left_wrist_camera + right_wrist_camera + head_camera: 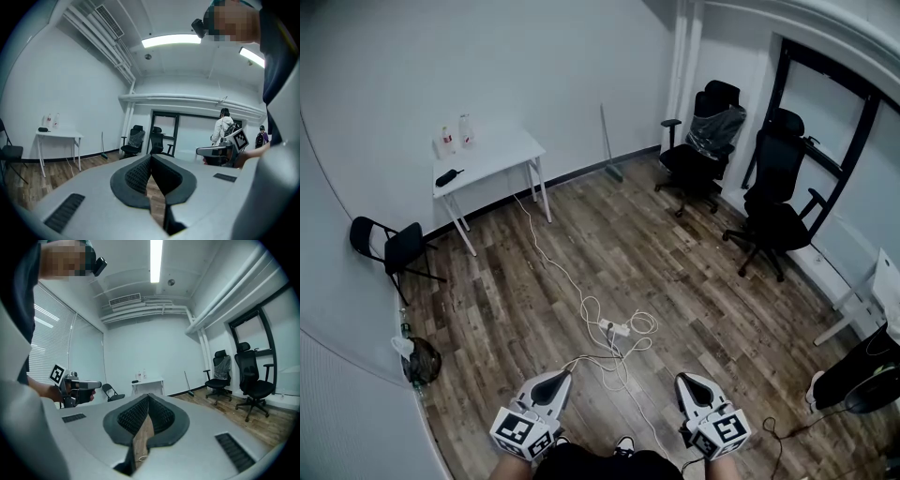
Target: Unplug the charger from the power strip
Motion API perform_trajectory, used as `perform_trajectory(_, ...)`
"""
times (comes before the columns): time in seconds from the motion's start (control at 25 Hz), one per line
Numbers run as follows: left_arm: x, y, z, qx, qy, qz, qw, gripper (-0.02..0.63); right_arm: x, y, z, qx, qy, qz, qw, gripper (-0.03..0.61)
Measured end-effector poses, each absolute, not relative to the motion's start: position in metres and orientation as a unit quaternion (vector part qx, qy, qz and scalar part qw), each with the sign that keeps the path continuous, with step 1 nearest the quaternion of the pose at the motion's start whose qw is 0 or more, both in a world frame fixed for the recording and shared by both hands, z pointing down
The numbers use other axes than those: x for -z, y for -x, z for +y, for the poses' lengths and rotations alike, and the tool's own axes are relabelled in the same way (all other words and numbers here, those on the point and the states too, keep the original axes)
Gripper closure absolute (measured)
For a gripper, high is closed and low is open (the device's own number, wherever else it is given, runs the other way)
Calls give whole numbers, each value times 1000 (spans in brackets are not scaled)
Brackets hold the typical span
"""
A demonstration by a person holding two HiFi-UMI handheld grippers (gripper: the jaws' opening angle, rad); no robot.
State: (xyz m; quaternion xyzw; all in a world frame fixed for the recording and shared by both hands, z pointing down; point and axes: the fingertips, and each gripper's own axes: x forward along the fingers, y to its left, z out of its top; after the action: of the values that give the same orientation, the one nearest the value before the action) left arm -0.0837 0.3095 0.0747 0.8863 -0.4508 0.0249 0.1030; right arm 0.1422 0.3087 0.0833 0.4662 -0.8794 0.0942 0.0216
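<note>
Pose: the left gripper (557, 384) and the right gripper (692, 386) are held side by side at the lower edge of the head view, well apart, both pointing forward across the room and close to level. Each marker cube faces up toward the head camera. In the right gripper view, a hand (52, 391) holds the left gripper out at the same height.

Finger state: on the left gripper the ribbed pads (136, 176) meet at the tips, with nothing between them. On the right gripper the pads (132, 414) are likewise closed tip to tip and hold nothing.

Task item: the power strip (621, 329) lies on the wood floor (694, 281) ahead of both grippers, between them in line and apart from each. A loose white cable (546, 248) runs from it to the white table (492, 157) at the wall. A small dark charger (609, 326) sits in the strip; finer detail cannot be made out.

Containers: two bottles (456, 133) stand upright on the table near the wall; their contents cannot be read. A dark bag (420, 360) rests on the floor by the left wall, contents unclear
</note>
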Motion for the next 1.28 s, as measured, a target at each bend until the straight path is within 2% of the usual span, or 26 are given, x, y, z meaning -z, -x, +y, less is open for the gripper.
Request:
perform_trajectory(0.2, -79, 59, 296, -31, -884, -455, 103, 592, -97, -168, 286, -143, -469, -872, 4, 557)
perform_trajectory(0.48, -97, 68, 249, -30, -882, -456, 118, 592, -116, -153, 248, -147, -455, -878, 8, 557)
perform_trajectory(0.72, -110, 98, 176, -27, -888, -442, 126, 592, -133, -135, 185, -156, -482, -862, 21, 557)
perform_trajectory(1.04, -124, 166, 53, -38, -895, -423, 137, 592, -153, -55, 89, -155, -470, -866, 74, 557)
perform_trajectory(1.28, -140, 194, -16, -51, -900, -406, 150, 592, -153, -32, 29, -158, -488, -855, 76, 557)
